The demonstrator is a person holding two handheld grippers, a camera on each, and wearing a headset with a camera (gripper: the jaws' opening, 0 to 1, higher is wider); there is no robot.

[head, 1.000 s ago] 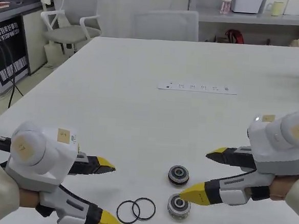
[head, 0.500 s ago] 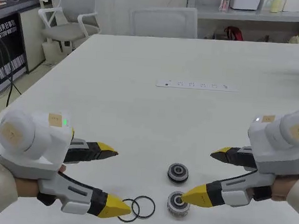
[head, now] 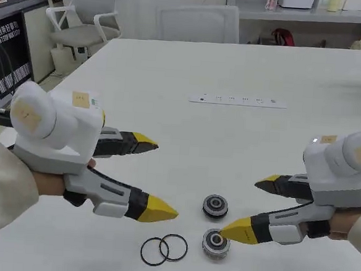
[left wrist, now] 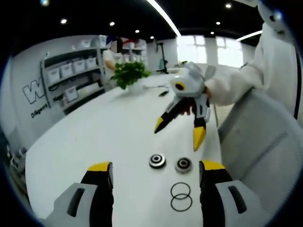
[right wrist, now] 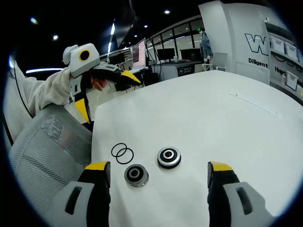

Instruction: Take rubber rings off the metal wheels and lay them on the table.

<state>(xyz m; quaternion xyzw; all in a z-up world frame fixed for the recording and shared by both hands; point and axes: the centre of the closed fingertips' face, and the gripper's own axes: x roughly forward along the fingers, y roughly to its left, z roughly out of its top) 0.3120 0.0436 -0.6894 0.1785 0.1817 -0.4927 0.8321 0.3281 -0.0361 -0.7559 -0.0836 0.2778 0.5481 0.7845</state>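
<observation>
The two rubber rings (head: 164, 250) lie flat on the table (head: 171, 85), overlapping one another, just to the left of the nearer metal wheel (head: 215, 243) and apart from it. The second wheel (head: 216, 206) stands just beyond that nearer wheel, also on the bare tabletop. Neither rings nor wheels have shifted over the last second. What has changed is the left gripper (head: 165, 180): half a second ago its lower jaw tip reached down at the rings, and now it has lifted up and away, so that it hangs well to the upper left of the nearer wheel with its jaws spread wide and nothing between them. The right gripper (head: 240, 208) has barely moved. It is likewise released and empty, its lower jaw tip hovering right over the nearer wheel's edge and its upper jaw off to that wheel's upper right. We read the left gripper's retreat as the end of laying a ring down, since both rings are free and resting. With two rings off and two wheels here, we judge the job done or close to it. We cannot tell from these views whether either wheel still carries a ring in its groove. Far beyond the nearer wheel, a white power strip (head: 237, 101) lies across the table.
</observation>
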